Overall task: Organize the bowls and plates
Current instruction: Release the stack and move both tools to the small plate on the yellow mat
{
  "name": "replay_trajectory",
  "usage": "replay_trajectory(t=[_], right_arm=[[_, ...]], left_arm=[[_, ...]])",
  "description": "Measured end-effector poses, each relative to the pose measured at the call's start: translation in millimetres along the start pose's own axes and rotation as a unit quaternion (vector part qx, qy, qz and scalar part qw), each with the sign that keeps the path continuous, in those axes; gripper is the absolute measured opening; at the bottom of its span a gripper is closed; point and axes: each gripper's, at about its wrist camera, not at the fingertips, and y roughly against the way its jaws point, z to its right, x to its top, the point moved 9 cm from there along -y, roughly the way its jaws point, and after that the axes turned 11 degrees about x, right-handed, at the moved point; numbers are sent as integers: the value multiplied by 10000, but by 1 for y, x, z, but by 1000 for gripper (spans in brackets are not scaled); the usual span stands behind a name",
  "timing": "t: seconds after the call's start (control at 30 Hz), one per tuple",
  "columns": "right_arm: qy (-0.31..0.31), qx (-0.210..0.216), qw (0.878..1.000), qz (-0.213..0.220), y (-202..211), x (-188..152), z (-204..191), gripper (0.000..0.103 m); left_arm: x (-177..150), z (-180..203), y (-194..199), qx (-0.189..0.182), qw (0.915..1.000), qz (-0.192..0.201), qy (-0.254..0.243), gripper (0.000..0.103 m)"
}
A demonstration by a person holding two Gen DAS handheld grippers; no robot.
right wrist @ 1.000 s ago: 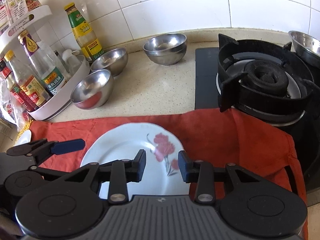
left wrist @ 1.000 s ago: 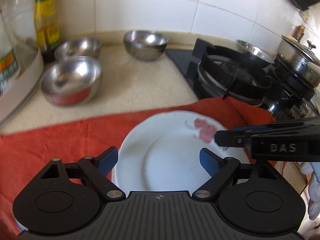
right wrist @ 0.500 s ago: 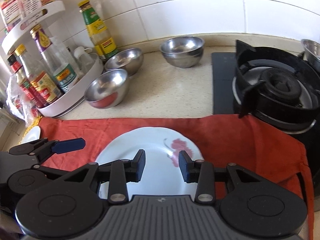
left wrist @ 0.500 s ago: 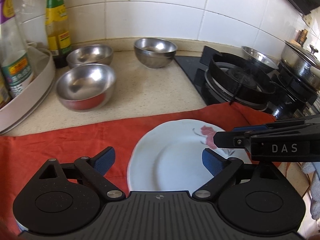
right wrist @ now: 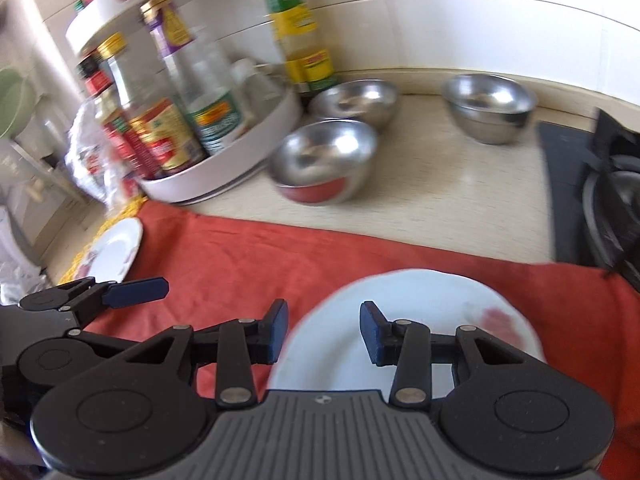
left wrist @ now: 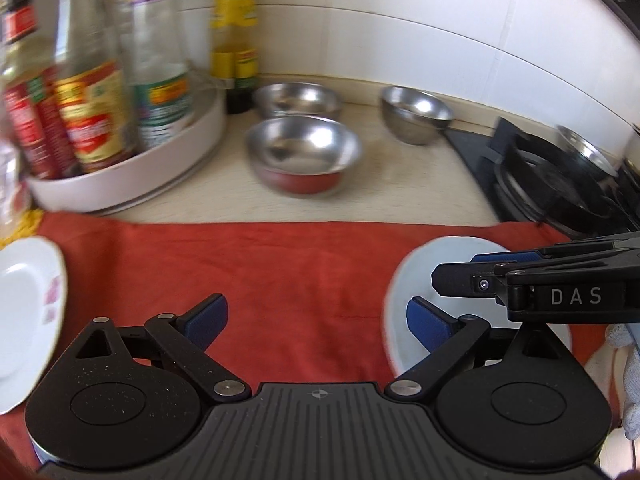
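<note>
A white plate with a red flower [right wrist: 420,300] lies on the red cloth [right wrist: 260,248]. My right gripper [right wrist: 324,312] hovers over its left rim, jaws opening, with nothing between the pads. In the left wrist view the same plate [left wrist: 408,272] is at the right, partly hidden by the right gripper's fingers [left wrist: 452,280]. My left gripper [left wrist: 316,304] is over bare cloth [left wrist: 300,260], jaws wide and still opening, empty. A second white plate [left wrist: 28,304] [right wrist: 114,248] lies at the cloth's left end. Three steel bowls [left wrist: 304,152] [left wrist: 298,98] [left wrist: 416,112] stand on the counter behind.
A white turntable rack [left wrist: 132,172] with several sauce bottles stands at the back left, beside the bowls. A black gas stove [left wrist: 552,176] [right wrist: 600,184] with a steel pan [left wrist: 584,148] fills the right. A gloved hand [left wrist: 630,360] shows at the right edge.
Both grippers have swung left across the cloth. The flowered plate has slid to the right in both views, and the second plate has come into view at the left. The left jaws have widened.
</note>
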Motion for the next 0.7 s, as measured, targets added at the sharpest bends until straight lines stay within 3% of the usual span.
replay_trajectory(t=[0.7], right_arm=[[830, 975, 9900, -588, -83, 12, -106, 44]], left_arm=[[-27, -140, 24, 1089, 9878, -194, 1097, 100]])
